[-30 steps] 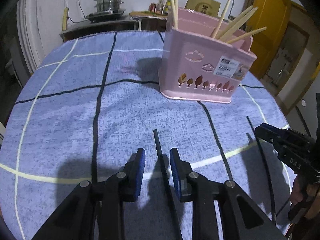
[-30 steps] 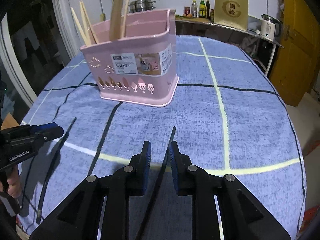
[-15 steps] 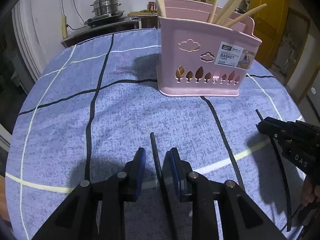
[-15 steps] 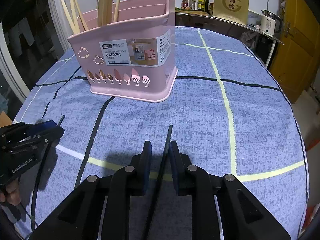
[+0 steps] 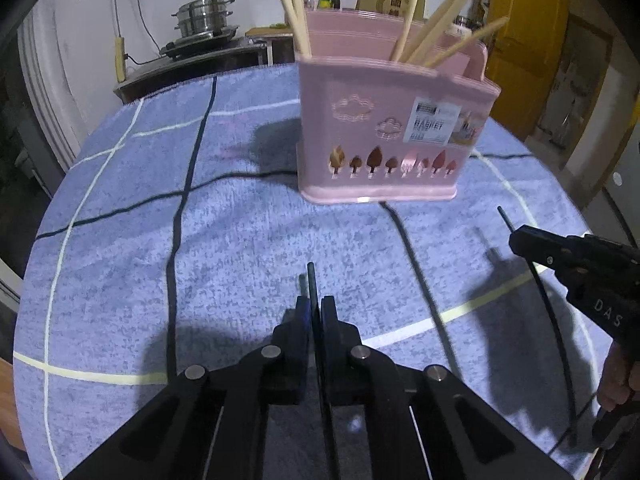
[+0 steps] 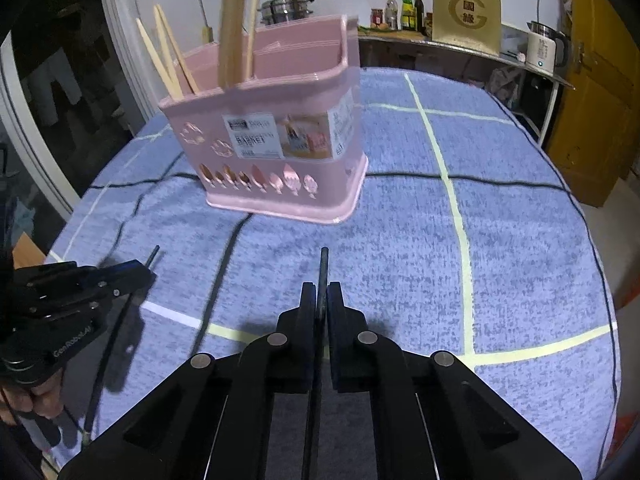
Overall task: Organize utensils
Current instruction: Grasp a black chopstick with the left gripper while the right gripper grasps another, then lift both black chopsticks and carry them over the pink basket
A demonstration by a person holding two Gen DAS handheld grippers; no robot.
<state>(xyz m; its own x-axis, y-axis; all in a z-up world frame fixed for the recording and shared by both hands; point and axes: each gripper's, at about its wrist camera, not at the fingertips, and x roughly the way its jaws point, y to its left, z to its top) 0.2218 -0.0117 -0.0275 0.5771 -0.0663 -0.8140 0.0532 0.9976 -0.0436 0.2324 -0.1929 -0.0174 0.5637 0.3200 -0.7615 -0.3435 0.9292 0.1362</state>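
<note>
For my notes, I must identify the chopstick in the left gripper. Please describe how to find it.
On the blue checked tablecloth stands a pink basket of pale wooden chopsticks. Nearer the camera, the left gripper pinches a black chopstick: thin and dark, unlike those.

A thin black chopstick (image 5: 312, 280) is pinched in the left hand-held gripper (image 5: 314, 312), another (image 6: 322, 268) in the right hand-held gripper (image 6: 318, 300); ahead stands the pink basket (image 5: 384, 140) holding wooden chopsticks (image 5: 436, 36).
</note>
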